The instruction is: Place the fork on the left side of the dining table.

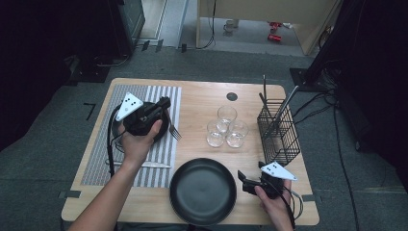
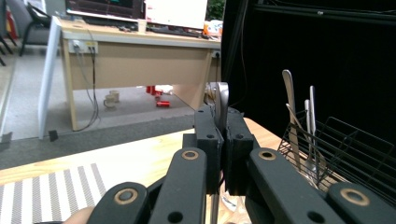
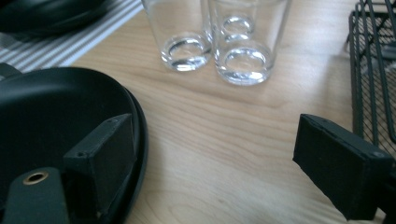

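fork (image 1: 174, 131) is clamped in my left gripper (image 2: 221, 140), jaws fully shut on its handle; long axis runs straight out ahead of the jaws, tines hanging over the striped placemat (image 1: 168, 98). right gripper (image 3: 224, 163) jaws wide, nothing between them, black plate (image 1: 202, 190) rim just off its left jaw. 3 glasses (image 3: 219, 42) ahead, wire basket (image 1: 278, 132) to its right. wooden table (image 1: 202, 96), grey carpet floor.
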